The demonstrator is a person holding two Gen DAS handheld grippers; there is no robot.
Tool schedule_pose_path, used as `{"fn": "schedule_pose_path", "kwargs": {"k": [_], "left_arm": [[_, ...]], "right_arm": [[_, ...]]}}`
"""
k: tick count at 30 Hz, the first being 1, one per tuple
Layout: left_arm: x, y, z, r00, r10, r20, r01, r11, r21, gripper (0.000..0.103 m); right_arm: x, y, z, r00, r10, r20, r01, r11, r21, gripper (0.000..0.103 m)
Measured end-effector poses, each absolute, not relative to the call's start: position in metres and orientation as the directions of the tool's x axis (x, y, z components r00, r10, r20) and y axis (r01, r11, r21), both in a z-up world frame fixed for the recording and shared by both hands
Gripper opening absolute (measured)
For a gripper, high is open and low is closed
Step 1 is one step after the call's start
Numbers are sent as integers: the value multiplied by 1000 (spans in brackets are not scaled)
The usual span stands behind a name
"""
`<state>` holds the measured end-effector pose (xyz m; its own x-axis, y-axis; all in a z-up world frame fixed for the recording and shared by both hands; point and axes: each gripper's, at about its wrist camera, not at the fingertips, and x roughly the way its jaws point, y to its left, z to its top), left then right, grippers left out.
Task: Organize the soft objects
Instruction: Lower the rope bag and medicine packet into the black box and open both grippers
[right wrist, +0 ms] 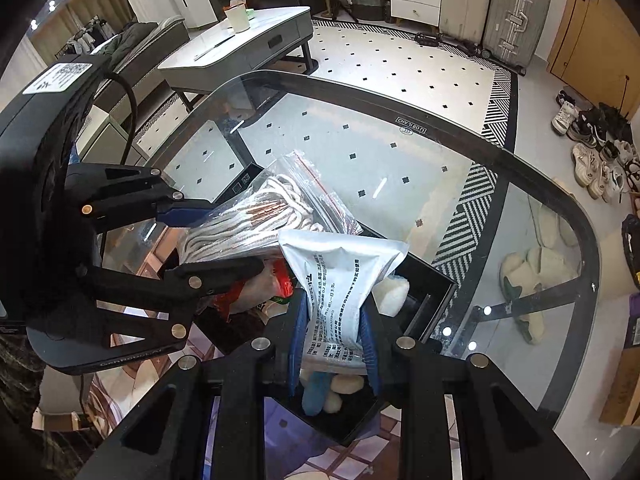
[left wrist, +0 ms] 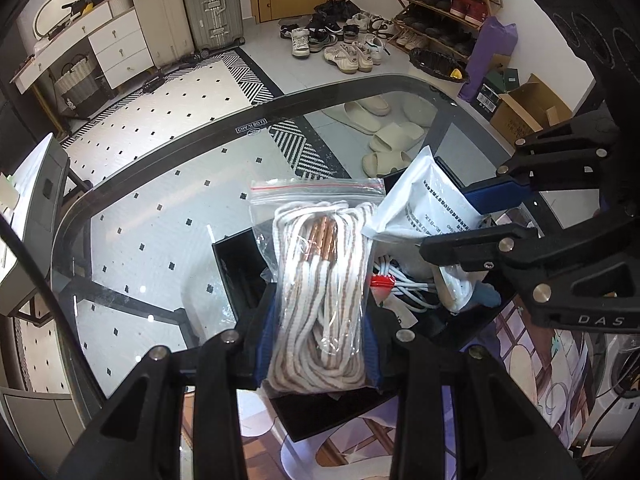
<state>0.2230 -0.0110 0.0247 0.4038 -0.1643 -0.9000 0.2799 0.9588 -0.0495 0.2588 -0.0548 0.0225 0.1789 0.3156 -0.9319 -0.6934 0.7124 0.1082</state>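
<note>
The black box [left wrist: 240, 256] sits on the glass table [left wrist: 160, 152], and both held things hang over it. The left gripper [left wrist: 318, 344] is closed on the zip bag of white cord [left wrist: 320, 264]: its blue pads [left wrist: 266, 344] press the bag's lower part from both sides, and the rest of the bag stands up out of the jaws, its red-striped seal at the far end, above the box's left half. Seen from the right wrist, the same bag [right wrist: 256, 216] lies tilted between the two fingers of the left gripper [right wrist: 216, 236], over the box's far left corner.

The right gripper [right wrist: 334, 344] is clamped on the white printed pouch [right wrist: 344, 280]. Its blue pads [right wrist: 298, 344] squeeze the pouch at its near end, so the pouch pinches in there and fans out wider beyond the fingertips, above the middle of the black box [right wrist: 424, 280]. From the left wrist, the pouch [left wrist: 420, 200] sits just to the right of the cord bag, touching or nearly touching it, with the right gripper [left wrist: 472, 220] coming in from the right side of the box.

Inside the box, under the pouch, lie a blue soft piece [right wrist: 316, 394], pale puffy pieces [right wrist: 348, 384] and a white fluffy lump [right wrist: 394, 294] against the right wall. A red-and-white packet [right wrist: 256, 292] lies in the box's left part, beneath the cord bag.
</note>
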Motion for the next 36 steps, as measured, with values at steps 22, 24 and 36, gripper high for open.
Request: {"fn": "schedule_pose_path", "kwargs": {"k": [22,24,36], "left_arm": [[216,-12,30,395,-166,-904,264,963,-62,54],[215,-11,32,399,-159,-903,261,964,-55,55],[204,-6,43,422,-162,-892,248,967,-58,64]], "right_arm": [[254,-54,24,201,289,-936,-684,725,78,30],[253,-55,25,201,291,-935,-686,723,77,31],[245,-62,43,232,326,-916,-664,741,95,75]]}}
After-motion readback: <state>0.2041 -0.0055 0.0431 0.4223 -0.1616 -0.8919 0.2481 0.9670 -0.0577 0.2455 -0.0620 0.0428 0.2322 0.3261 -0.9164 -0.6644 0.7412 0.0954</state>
